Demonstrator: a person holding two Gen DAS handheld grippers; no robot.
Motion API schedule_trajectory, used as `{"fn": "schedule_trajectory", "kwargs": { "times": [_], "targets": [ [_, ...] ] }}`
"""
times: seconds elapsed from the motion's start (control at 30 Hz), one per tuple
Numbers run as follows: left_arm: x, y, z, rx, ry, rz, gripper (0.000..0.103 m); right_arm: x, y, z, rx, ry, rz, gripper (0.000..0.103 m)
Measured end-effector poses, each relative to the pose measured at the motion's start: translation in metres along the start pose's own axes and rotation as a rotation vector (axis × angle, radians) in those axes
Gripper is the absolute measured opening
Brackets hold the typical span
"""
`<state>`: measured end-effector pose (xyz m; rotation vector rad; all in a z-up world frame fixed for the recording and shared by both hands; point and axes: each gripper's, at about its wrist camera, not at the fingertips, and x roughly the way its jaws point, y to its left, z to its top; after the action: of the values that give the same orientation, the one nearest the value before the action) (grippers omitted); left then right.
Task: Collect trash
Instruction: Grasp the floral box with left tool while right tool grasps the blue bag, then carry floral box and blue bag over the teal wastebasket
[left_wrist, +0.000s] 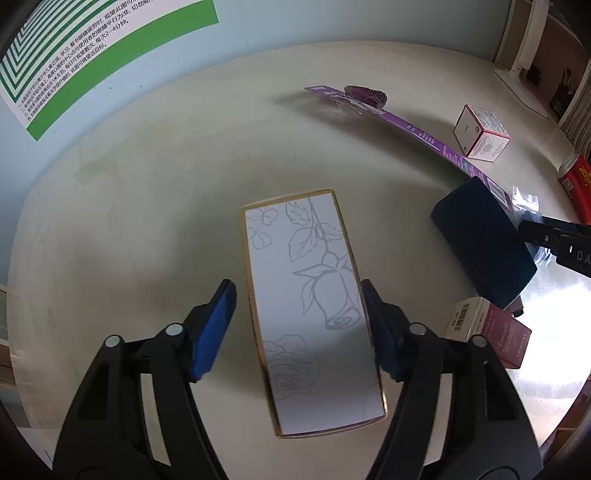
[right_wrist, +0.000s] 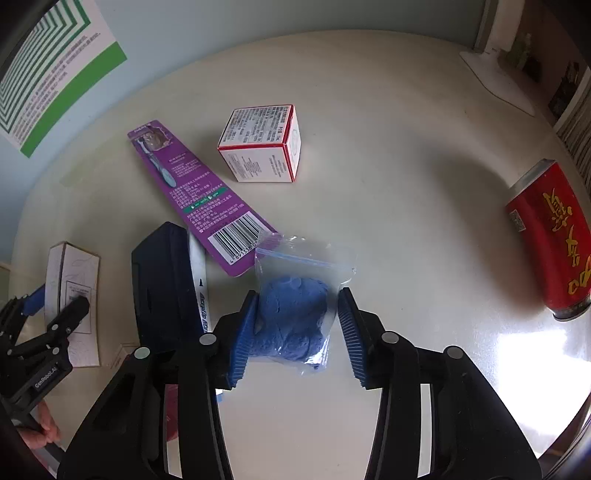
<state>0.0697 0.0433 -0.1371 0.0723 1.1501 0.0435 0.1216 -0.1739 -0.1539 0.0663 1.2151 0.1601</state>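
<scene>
A long white box (left_wrist: 310, 295) with gold edges and a rose drawing lies flat on the round table (left_wrist: 147, 221). My left gripper (left_wrist: 297, 286) straddles it; the right pad (left_wrist: 373, 306) is at its edge and the left pad stands slightly off, so it is open. The same box (right_wrist: 79, 280) and left gripper (right_wrist: 61, 299) show at the left of the right wrist view. A clear zip bag with a blue lump (right_wrist: 295, 314) lies between the fingers of my right gripper (right_wrist: 298, 293). The left pad touches the lump; a narrow gap remains at the right pad.
A dark blue case (right_wrist: 162, 288) and a marker pen (right_wrist: 199, 280) lie left of the bag. A purple toothbrush package (right_wrist: 195, 192) and a white cube box (right_wrist: 262, 144) lie beyond it. At the right a red can (right_wrist: 550, 240) lies on its side. A maroon box (left_wrist: 506, 336) sits by the case.
</scene>
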Motion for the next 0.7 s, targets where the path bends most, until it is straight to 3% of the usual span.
{"fn": "schedule_trajectory", "kwargs": {
  "times": [0.03, 0.7],
  "targets": [
    [0.002, 0.0, 0.0, 0.001, 0.005, -0.002, 0.049, 0.0, -0.001, 0.0, 0.004, -0.006, -0.004, 0.038],
    [-0.034, -0.014, 0.004, 0.041, -0.085, -0.003, 0.048, -0.053, -0.039, -0.022, 0.058, -0.12, 0.052, 0.038]
  ]
}}
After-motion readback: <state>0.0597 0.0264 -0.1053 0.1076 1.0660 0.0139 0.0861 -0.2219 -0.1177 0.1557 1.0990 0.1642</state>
